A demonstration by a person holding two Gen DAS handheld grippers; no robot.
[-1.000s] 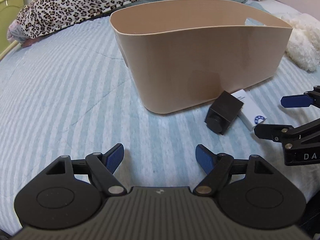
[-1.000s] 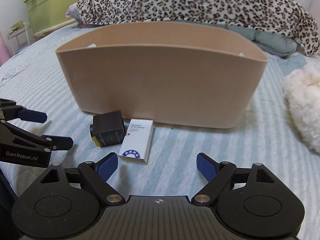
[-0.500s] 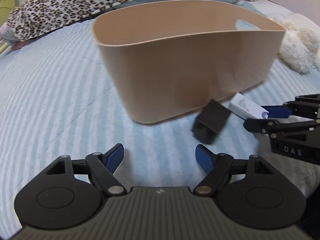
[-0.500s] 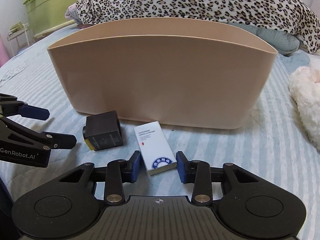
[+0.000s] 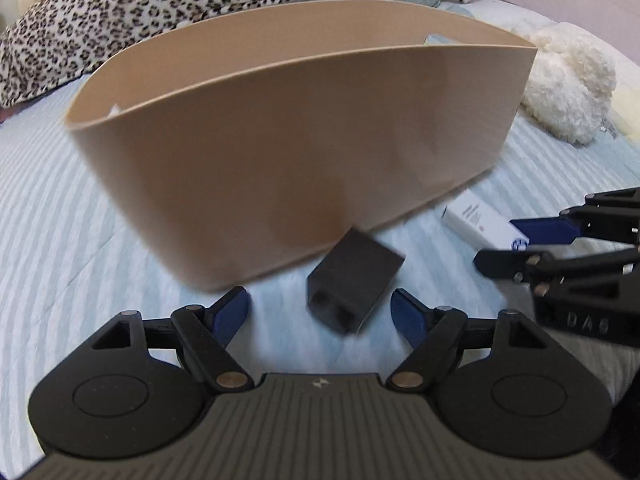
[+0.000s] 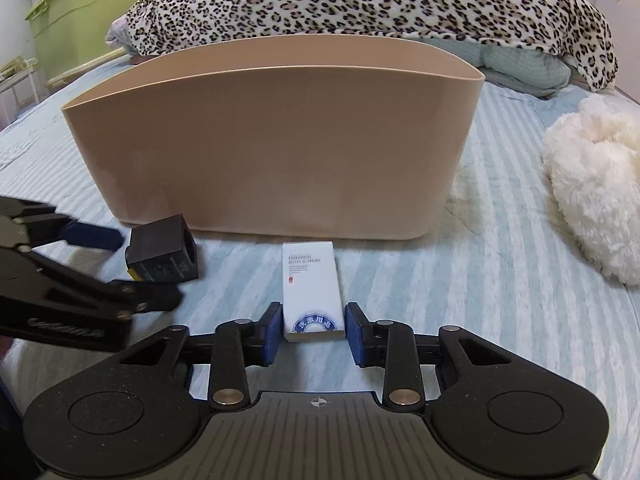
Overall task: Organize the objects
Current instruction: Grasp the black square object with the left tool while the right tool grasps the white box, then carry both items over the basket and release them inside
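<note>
A tan plastic bin [image 5: 304, 152] stands on the striped bed; it also shows in the right wrist view [image 6: 276, 140]. A small black box [image 5: 352, 284] lies just in front of it, between the open blue pads of my left gripper [image 5: 320, 316], untouched. In the right wrist view the black box [image 6: 162, 254] lies left, beside the left gripper's fingers [image 6: 92, 236]. My right gripper [image 6: 314, 332] is shut on the near end of a flat white box [image 6: 312, 290], which lies on the bed. The white box [image 5: 480, 222] and the right gripper [image 5: 520, 244] show at the right of the left wrist view.
A leopard-print blanket [image 6: 360, 0] is heaped behind the bin. A white fluffy toy [image 6: 592, 184] lies to the right on the bed. A green plastic container [image 6: 84, 12] stands at the far left off the bed.
My right gripper closed onto the white box's near end. My left gripper moved forward and right, so the black box now sits between its open fingers.
</note>
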